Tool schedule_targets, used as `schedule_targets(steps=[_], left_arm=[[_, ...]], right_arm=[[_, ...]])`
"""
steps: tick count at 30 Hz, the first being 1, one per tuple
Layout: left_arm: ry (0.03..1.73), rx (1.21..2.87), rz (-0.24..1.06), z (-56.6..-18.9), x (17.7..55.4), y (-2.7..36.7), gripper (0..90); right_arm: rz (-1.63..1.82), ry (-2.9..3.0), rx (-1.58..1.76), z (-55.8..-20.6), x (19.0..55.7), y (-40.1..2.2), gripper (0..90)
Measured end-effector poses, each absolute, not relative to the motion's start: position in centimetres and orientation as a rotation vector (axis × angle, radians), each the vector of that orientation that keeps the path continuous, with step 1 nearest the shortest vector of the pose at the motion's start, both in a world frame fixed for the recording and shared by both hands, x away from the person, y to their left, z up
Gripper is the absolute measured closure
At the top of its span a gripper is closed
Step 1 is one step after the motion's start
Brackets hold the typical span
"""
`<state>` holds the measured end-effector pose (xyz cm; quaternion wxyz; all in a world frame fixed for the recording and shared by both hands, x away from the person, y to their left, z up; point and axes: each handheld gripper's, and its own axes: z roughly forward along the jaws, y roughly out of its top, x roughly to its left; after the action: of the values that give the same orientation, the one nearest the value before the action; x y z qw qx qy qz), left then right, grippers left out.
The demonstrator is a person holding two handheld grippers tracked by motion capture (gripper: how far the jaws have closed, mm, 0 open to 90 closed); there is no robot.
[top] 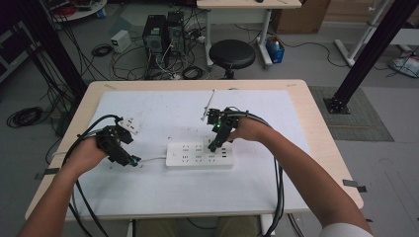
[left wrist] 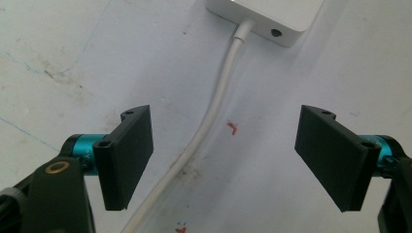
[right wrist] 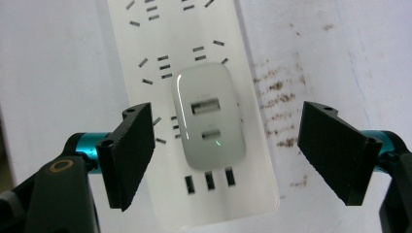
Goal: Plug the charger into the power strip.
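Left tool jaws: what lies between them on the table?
The power strip's white cord runs on the white mat between the open left tool jaws, untouched, in the left gripper view.

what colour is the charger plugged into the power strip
White, best seen in the right gripper view: charger on power strip.

Left gripper [top: 134, 161] points toward four o'clock with jaws apart, while right gripper [top: 212, 146] angles down toward seven o'clock, jaws spread wide.
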<state>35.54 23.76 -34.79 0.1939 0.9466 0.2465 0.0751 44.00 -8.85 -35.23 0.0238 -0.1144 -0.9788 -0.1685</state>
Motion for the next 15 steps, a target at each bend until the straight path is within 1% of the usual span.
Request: schedule_targets(steps=[1,2,3,4,6,10,12,13,14,15], left_arm=[[0.691,2.655,0.211,-34.8,35.5,23.8,21.6],[0.683,2.658,0.211,-34.8,35.5,23.7,21.6],[0.683,2.656,0.214,-34.8,35.4,23.6,21.6],[0.683,2.656,0.214,-34.8,35.4,23.6,21.6],[0.691,2.648,0.219,-34.8,35.2,23.4,21.7],[0.681,2.646,0.224,-34.6,35.0,23.4,21.7],[0.678,2.642,0.226,-34.5,34.8,23.2,21.7],[0.678,2.642,0.226,-34.5,34.8,23.2,21.7],[0.666,2.647,0.228,-34.5,34.7,23.1,21.7],[0.663,2.649,0.227,-34.5,34.7,23.1,21.7]], right_arm=[[-0.525,-3.037,-0.389,-35.1,44.0,-9.1,13.1],[-0.525,-3.037,-0.389,-35.1,44.0,-9.1,13.1],[-0.588,-2.996,-0.489,-34.6,44.1,-9.7,12.1],[-0.629,-2.985,-0.514,-34.3,44.0,-10.0,12.0],[-0.684,-2.989,-0.486,-33.5,43.7,-10.5,12.0],[-0.657,-2.974,-0.585,-32.8,43.7,-11.3,12.0],[-0.635,-2.960,-0.548,-32.6,43.5,-11.5,10.8],[-0.644,-2.967,-0.533,-32.6,43.4,-11.5,2.6],[-0.640,-2.986,-0.544,-32.5,43.2,-11.4,0.6],[-0.639,-3.027,-0.541,-32.3,42.9,-11.4,0.6]])
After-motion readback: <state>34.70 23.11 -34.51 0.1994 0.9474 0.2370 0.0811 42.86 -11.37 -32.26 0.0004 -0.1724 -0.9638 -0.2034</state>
